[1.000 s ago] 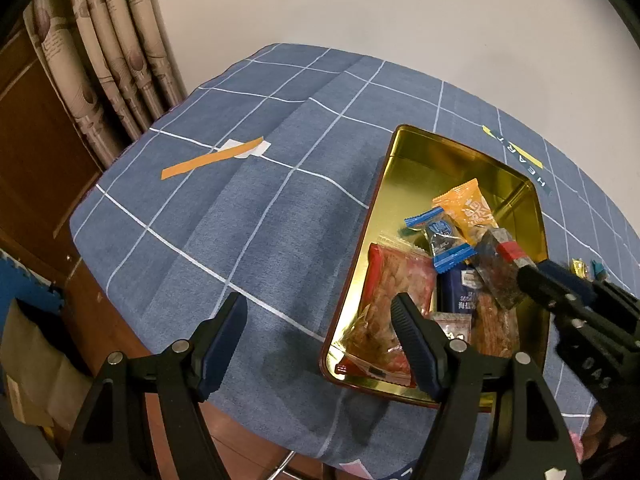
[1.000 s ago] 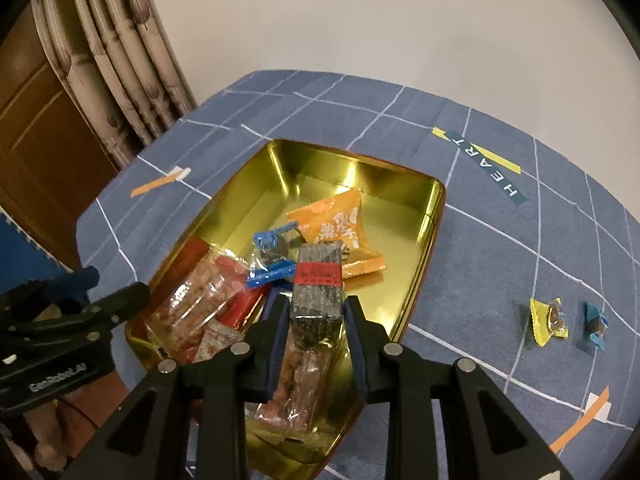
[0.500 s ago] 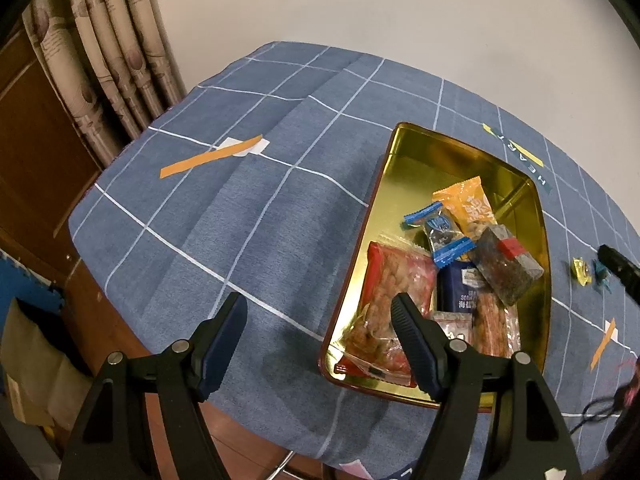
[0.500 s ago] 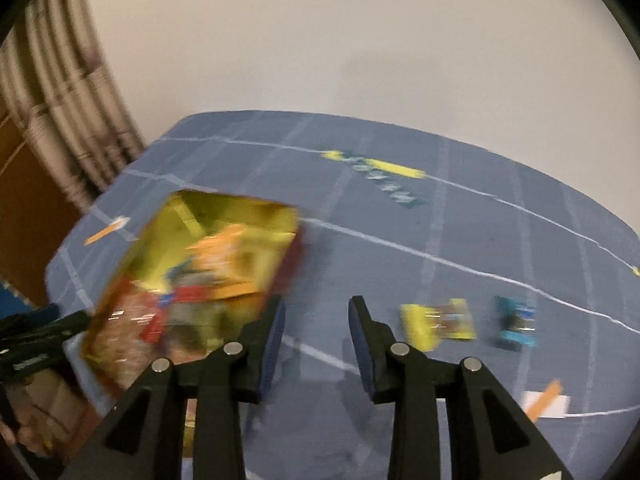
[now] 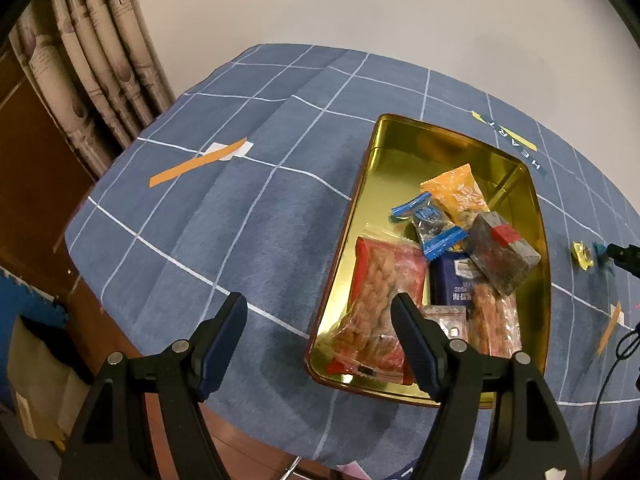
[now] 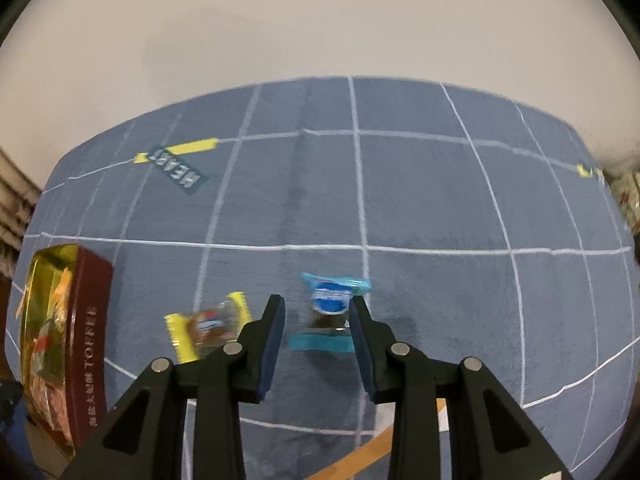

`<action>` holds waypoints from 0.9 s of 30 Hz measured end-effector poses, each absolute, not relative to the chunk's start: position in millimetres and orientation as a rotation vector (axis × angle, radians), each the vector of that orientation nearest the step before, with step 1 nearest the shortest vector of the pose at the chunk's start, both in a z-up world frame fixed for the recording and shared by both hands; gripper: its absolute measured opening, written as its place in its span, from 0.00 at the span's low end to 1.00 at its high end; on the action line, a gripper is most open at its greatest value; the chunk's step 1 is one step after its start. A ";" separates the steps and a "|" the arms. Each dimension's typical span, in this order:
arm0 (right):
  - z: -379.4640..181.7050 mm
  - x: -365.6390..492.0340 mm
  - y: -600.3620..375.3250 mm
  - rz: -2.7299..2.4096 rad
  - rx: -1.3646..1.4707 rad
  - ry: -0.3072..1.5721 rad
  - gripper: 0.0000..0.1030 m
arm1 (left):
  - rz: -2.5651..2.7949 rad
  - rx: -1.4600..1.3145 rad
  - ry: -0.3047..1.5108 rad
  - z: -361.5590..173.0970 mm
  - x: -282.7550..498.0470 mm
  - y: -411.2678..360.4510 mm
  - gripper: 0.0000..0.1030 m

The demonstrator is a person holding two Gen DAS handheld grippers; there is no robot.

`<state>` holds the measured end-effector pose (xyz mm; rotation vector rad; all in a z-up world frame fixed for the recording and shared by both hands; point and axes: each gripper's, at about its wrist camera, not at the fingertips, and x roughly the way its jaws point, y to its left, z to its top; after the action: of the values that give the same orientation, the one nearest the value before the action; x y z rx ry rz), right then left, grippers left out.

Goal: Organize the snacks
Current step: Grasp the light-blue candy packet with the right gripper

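A gold tin [image 5: 412,152] on the blue checked tablecloth holds several snacks: a red bag [image 5: 380,292], an orange packet [image 5: 456,196] and a dark bar with a red band [image 5: 500,256]. My left gripper [image 5: 318,320] hangs open and empty over the tin's near left corner. My right gripper [image 6: 318,312] is open, off to the right of the tin [image 6: 90,340]. A blue-wrapped candy [image 6: 334,304] shows in the gap between its fingers, and the pads do not press on it. A yellow-wrapped candy [image 6: 208,328] lies just left of the left finger. This view is blurred.
Orange tape strips [image 5: 196,166] [image 6: 360,452] are stuck on the cloth, and a "HEART" label [image 6: 176,168] lies beyond the tin. A curtain [image 5: 92,60] hangs at the far left. The table's rounded edge runs just below my left gripper. A black cable [image 5: 624,348] dangles at the right.
My right gripper let go of the dark red-banded bar, which now lies in the tin. It swung right, away from the tin, to the two loose candies. My left gripper has stayed put.
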<state>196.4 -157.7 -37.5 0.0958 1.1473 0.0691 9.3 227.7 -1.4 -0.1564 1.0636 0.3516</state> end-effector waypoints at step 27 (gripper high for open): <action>-65.8 158.6 -179.4 0.130 -0.063 0.943 0.28 | 0.204 0.025 0.982 20.0 25.0 145.5 0.69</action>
<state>158.6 -179.4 -65.8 -0.0631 0.9429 0.1299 25.0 145.5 20.0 0.0247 0.9824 0.2037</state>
